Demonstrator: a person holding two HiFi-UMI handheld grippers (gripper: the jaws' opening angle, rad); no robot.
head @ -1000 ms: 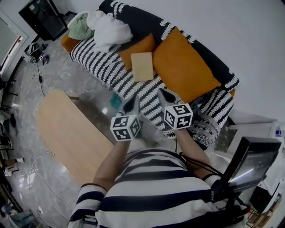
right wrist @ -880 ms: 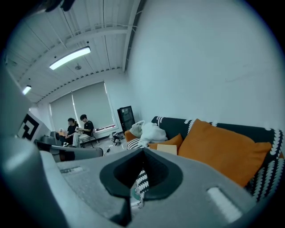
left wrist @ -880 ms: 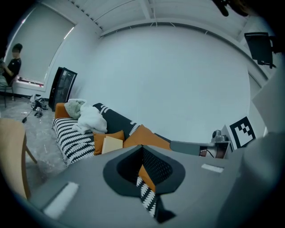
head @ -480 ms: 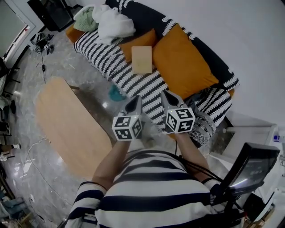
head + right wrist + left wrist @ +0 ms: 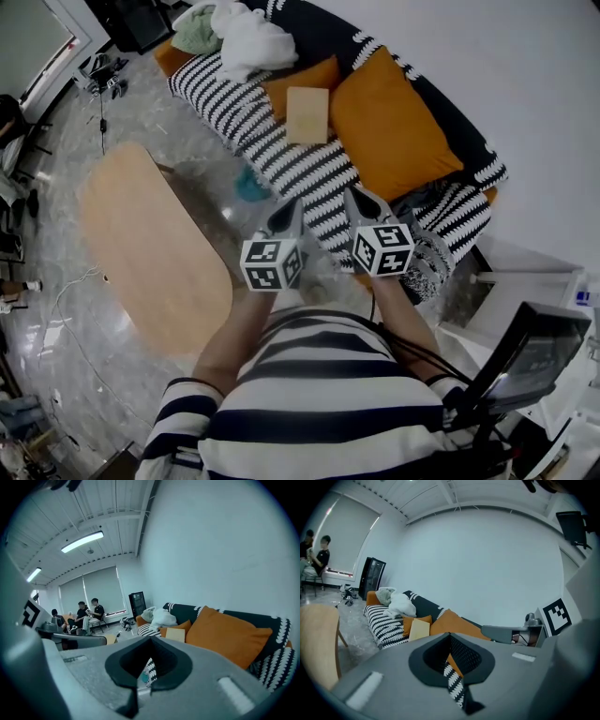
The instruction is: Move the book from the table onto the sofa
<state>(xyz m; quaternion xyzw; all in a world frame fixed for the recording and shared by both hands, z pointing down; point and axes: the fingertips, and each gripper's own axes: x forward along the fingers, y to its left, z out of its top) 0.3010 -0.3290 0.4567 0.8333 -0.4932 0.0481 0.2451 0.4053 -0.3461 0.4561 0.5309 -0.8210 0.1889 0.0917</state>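
The tan book lies on the striped sofa, leaning against a small orange cushion; it also shows as the pale book in the left gripper view and the book in the right gripper view. My left gripper and right gripper hang side by side in front of my chest, well short of the book, both shut and empty. The oval wooden table to my left carries no book.
A large orange cushion lies right of the book, and white and green clothes are piled at the sofa's far end. A teal object sits on the floor by the sofa. People sit across the room.
Both grippers have drifted back from the sofa, still shut and empty. The book stays put on the sofa.
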